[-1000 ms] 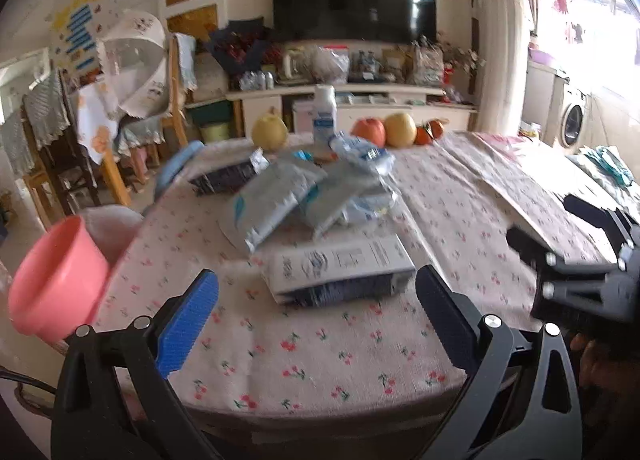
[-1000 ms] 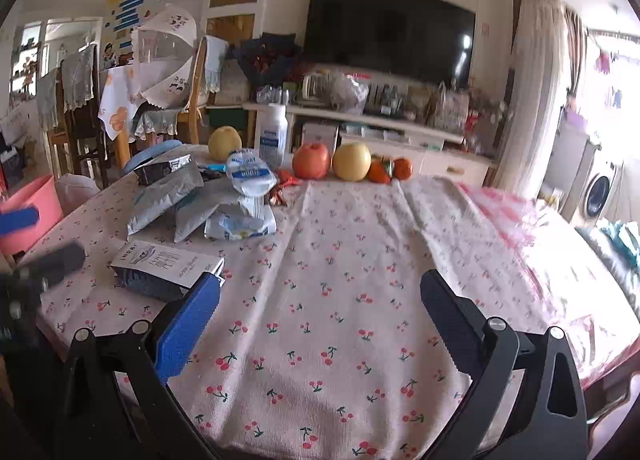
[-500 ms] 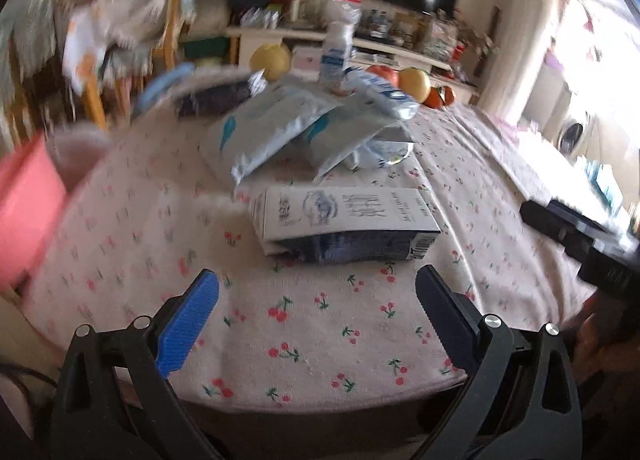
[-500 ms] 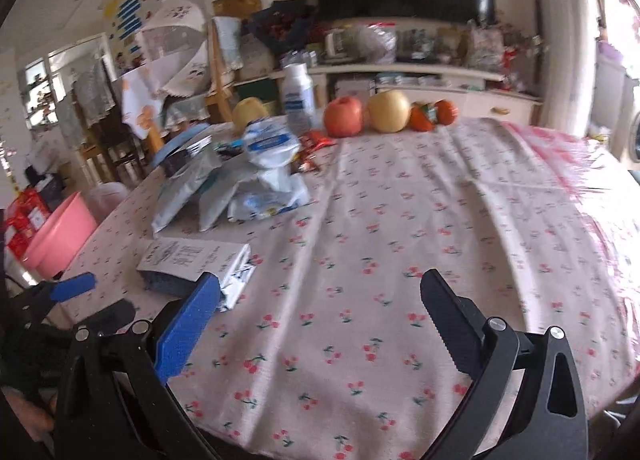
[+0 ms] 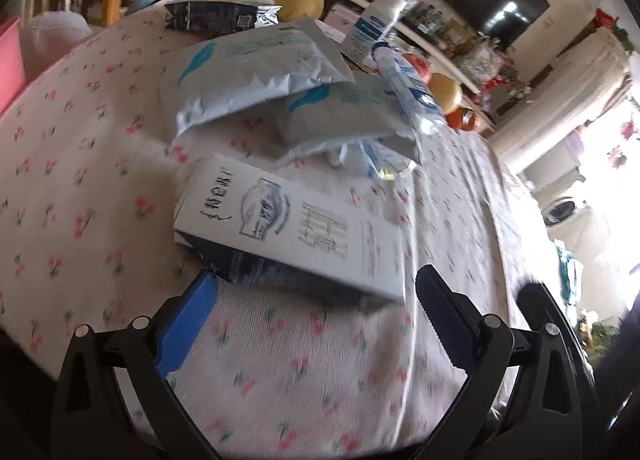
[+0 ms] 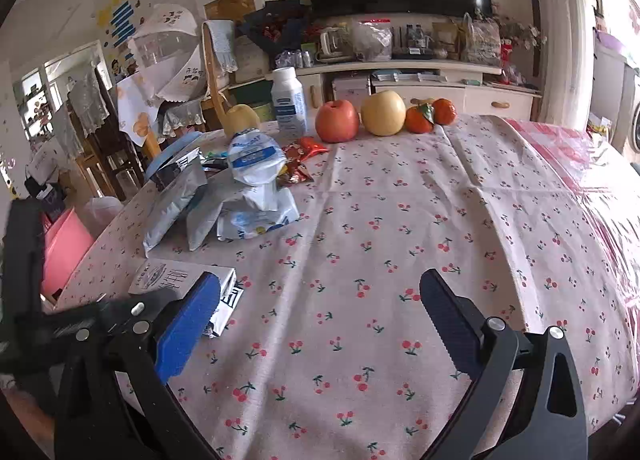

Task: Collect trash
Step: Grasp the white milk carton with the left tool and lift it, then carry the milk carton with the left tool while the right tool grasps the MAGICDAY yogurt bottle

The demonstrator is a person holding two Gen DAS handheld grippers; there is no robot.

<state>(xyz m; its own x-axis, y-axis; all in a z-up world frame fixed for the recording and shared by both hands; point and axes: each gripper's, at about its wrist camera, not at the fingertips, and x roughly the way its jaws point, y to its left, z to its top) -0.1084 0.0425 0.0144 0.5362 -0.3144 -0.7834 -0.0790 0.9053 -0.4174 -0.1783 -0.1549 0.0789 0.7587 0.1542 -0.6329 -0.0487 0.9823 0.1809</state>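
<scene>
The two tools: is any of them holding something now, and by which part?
Nothing is held. The left tool is open, just before the white carton, not gripping it. The right tool is open over the tablecloth.

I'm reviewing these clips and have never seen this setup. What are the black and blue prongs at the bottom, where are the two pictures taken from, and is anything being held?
There is no robot: a person carries hand-held tongs in each hand, with a fisheye camera looking along the fingers. One picture is from the left tongs, the other from the right tongs. Both are open and hold nothing. The left tongs are close to a white milk carton lying flat on the cherry-print tablecloth. Behind it lie crumpled silver-blue bags, then a white bottle, an apple and other fruit. A pink bin stands beside the table.
</scene>
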